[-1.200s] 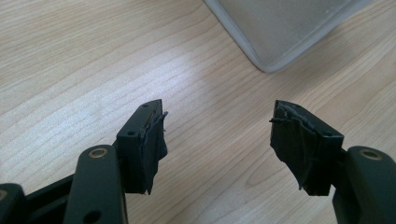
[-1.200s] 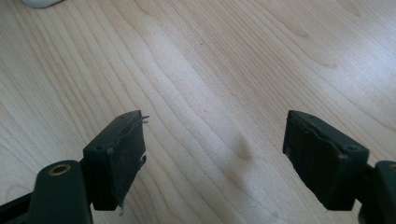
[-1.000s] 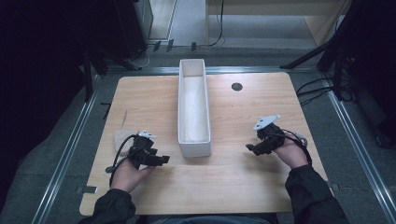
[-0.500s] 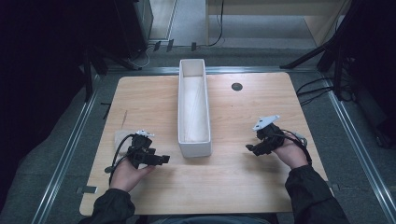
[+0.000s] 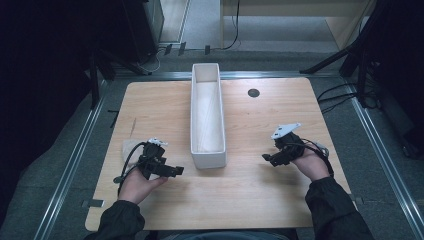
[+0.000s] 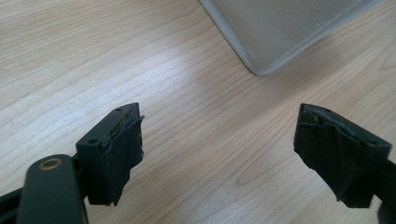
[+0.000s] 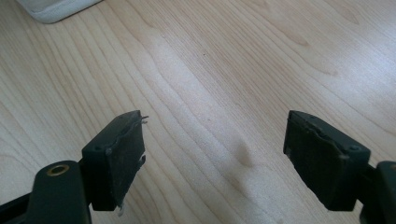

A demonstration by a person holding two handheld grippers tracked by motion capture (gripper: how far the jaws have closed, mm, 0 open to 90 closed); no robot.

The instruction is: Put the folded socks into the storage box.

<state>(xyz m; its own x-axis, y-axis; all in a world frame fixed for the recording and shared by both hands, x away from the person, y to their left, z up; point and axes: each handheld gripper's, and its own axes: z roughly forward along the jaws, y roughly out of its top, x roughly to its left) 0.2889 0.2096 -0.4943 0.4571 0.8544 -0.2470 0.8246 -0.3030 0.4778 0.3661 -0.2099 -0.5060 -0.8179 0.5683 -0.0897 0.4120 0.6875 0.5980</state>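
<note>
A long white tray [image 5: 207, 150] stands lengthwise in the middle of the wooden table [image 5: 260, 200]. My left gripper [image 5: 177, 171] rests low at the front left and points right, toward the tray's near end. Its jaws have just been opening and now stand open with only bare wood between them [image 6: 222, 135]; the tray's corner [image 6: 280, 37] lies just ahead. My right gripper [image 5: 266, 159] sits at the front right, pointing left at the tray. It is open over bare table [image 7: 215, 140], with the tray's corner [image 7: 51, 9] at the top left.
A pale flat scrap [image 5: 129, 148] lies under the left hand's cable, with a thin stick [image 5: 133, 127] behind it. A small black round hole [image 5: 253, 92] marks the table's far right. Metal rails [image 5: 75, 155] edge the table; dark stands and cables sit beyond.
Both hands keep their places and nothing on the table has shifted; the high view is too small to show the jaws' spread changing.
</note>
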